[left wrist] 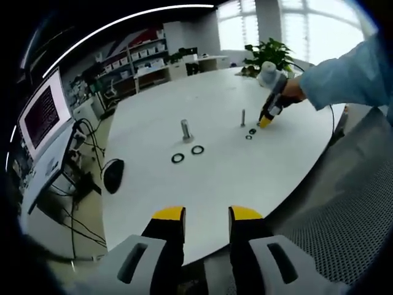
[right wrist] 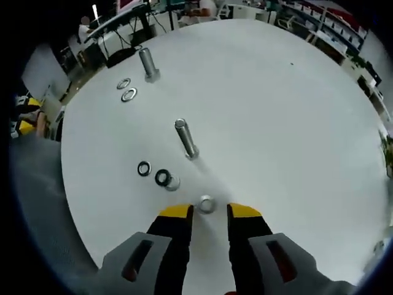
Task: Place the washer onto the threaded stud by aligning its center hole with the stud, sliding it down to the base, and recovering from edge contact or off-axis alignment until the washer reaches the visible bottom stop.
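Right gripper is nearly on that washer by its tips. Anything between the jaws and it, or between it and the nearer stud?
Nothing visible does. The right gripper has open jaws with the washer lying just ahead of the gap. From there to the stud is bare table; the other washers lie to one side.

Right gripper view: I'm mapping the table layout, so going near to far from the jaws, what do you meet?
Right gripper → washer between its tips → washers beside the stud → near stud → far pair of washers → far stud.
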